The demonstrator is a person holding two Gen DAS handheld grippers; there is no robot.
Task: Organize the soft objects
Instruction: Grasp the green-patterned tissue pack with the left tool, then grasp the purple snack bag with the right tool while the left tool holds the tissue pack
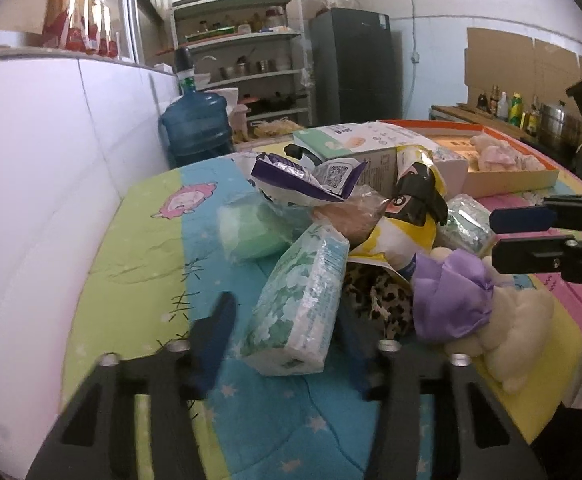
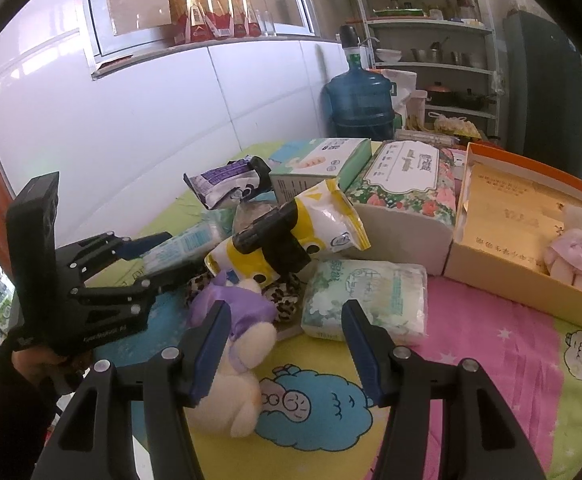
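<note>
Tissue pack (image 1: 297, 304) lying on the bed sheet (image 1: 139, 248); my left gripper (image 1: 287, 336) is pinching it. Right gripper (image 2: 287, 344) is hovering spread over plush toy (image 2: 231, 368). Orange box (image 2: 531, 280) is holding pink doll (image 2: 575, 256).

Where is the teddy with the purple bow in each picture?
Left wrist view: the teddy lies at the lower right, beside the leopard-print cloth, under the right hand-held gripper.
Right wrist view: it lies at the lower centre-left, against the left finger of the right hand-held gripper.
Shared landmark: the yellow-and-white bag just behind the teddy.
</note>
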